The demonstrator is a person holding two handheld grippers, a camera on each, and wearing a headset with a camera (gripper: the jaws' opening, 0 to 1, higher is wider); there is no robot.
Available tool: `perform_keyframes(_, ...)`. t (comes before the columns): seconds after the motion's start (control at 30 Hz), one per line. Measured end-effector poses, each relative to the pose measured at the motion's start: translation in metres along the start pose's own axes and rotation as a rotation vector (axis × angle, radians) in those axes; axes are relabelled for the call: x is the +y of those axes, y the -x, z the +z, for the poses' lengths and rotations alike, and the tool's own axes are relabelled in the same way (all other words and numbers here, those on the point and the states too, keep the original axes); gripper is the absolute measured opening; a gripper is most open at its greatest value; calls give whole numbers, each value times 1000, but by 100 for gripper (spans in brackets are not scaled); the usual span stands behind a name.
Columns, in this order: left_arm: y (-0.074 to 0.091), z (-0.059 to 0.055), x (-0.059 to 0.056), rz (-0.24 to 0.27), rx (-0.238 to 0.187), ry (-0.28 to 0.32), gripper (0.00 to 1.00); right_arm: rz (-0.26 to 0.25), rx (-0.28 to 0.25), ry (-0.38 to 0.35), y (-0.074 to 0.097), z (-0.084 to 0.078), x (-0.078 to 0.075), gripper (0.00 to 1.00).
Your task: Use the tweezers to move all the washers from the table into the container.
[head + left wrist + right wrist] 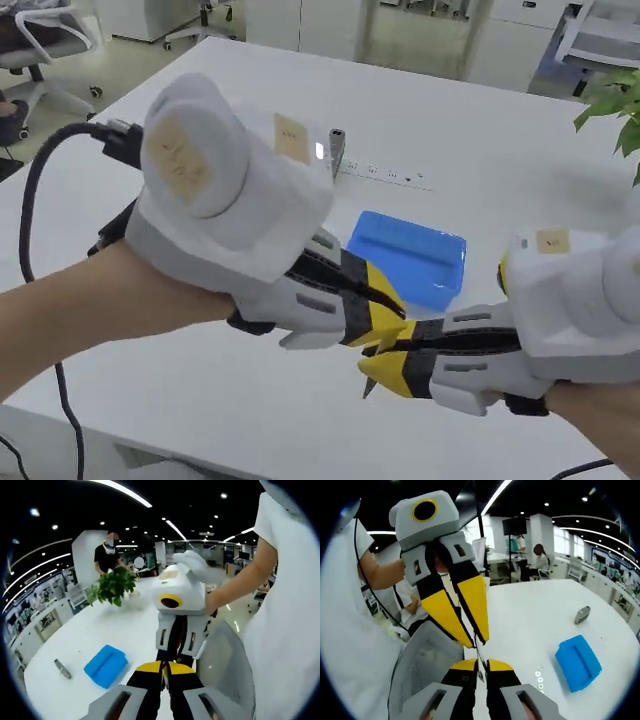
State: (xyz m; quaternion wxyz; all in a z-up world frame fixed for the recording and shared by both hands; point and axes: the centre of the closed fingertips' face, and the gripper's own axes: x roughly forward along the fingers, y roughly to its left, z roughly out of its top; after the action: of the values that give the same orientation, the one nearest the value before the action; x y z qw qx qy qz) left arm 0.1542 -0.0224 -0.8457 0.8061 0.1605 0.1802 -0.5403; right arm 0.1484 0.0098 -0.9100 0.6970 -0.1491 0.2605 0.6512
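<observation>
My two grippers meet tip to tip above the white table (480, 130). A thin dark pair of tweezers (479, 655) runs from the shut yellow jaws of my left gripper (475, 642) down into my right gripper (481, 666), which is shut on it. In the head view the left gripper (390, 318) comes from the left and the right gripper (375, 360) from the right, with a small grey tip (367, 388) poking out below. Several small washers (539, 677) lie on the table beside the blue container (577, 662), also seen at the table's middle (410, 255).
A small grey metal piece (337, 150) stands beyond the container, by a strip of sockets (385, 173). A potted plant (112, 587) sits at the table's far right end. A black cable (35, 190) trails from the left gripper. People stand in the background.
</observation>
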Motion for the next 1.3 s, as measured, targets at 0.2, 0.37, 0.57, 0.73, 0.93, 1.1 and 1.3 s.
perform_keyframes(0.2,8,-18,20,137,-34,135,13,-31,-27,-67,-11,-4,-27,2)
perform_keyframes(0.37,11,-35,30,283,-48,212,25,-91,-67,-112,-18,-5,-58,2)
perform_keyframes(0.57,19,-68,42,453,-70,318,30,-180,-97,-131,-19,-1,-92,2)
perform_keyframes(0.73,30,-87,48,565,-59,351,33,-268,-142,-164,-21,-1,-122,2)
perform_keyframes(0.93,36,-114,51,667,-34,384,39,-313,-160,-196,-31,-12,-144,2)
perform_keyframes(1.1,35,-131,54,731,5,386,51,-328,-172,-217,-44,-21,-157,3)
perform_keyframes(1.3,38,-149,64,824,43,394,61,-306,-154,-229,-60,-30,-165,3)
